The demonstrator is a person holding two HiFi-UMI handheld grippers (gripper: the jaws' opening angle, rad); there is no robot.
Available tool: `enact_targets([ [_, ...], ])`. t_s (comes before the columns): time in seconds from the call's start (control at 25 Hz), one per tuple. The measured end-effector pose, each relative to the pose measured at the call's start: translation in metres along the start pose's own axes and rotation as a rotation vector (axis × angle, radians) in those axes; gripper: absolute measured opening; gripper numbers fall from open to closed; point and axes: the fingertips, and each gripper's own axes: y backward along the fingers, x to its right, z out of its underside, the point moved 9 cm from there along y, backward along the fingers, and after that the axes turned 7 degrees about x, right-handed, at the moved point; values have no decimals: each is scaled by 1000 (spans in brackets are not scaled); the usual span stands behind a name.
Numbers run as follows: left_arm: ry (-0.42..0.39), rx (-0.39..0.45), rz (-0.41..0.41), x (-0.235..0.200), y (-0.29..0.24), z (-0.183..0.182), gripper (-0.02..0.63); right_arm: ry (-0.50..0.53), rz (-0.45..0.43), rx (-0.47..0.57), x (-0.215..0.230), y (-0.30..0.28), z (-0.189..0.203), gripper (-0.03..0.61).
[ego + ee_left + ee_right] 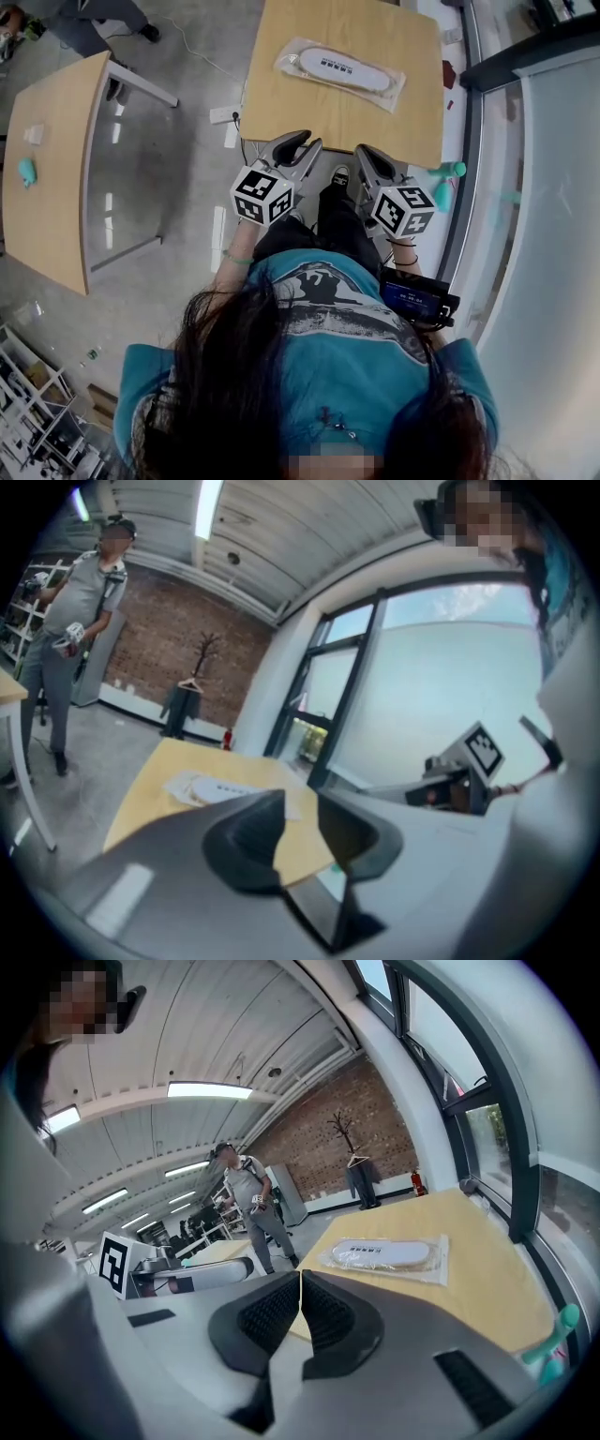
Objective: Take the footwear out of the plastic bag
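Observation:
A clear plastic bag [342, 70] with a white flat slipper inside lies on the far half of a wooden table [281, 112]. It also shows as the bag [220, 789] in the left gripper view and the bag [386, 1255] in the right gripper view. Both grippers hover at the table's near edge, short of the bag and touching nothing. My left gripper [300, 145] [300, 799] has a small gap between its jaws with nothing in it. On my right gripper [370, 155] [300, 1279] the ribbed pads meet, empty.
A second wooden table [47, 187] stands to the left with a teal object [26, 172] on it. A glass window wall [544, 187] runs along the right. A teal tool [445, 183] sits by the table's right corner. A person [246, 1194] stands further back.

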Motion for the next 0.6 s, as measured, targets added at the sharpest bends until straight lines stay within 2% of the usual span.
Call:
enact_targets([
  [0.28,39,-53,-50,-30,-90,-11,125,53,-35,-48,79,-50,-52,14],
  [0.48,62,-108,-104,-48,-155,-1,144,66,-34,-123,158,-89,-68,14],
  [0.6,100,-125,-147,-57,-159,0,148,101,-46,-187,172,-104,-69,14],
])
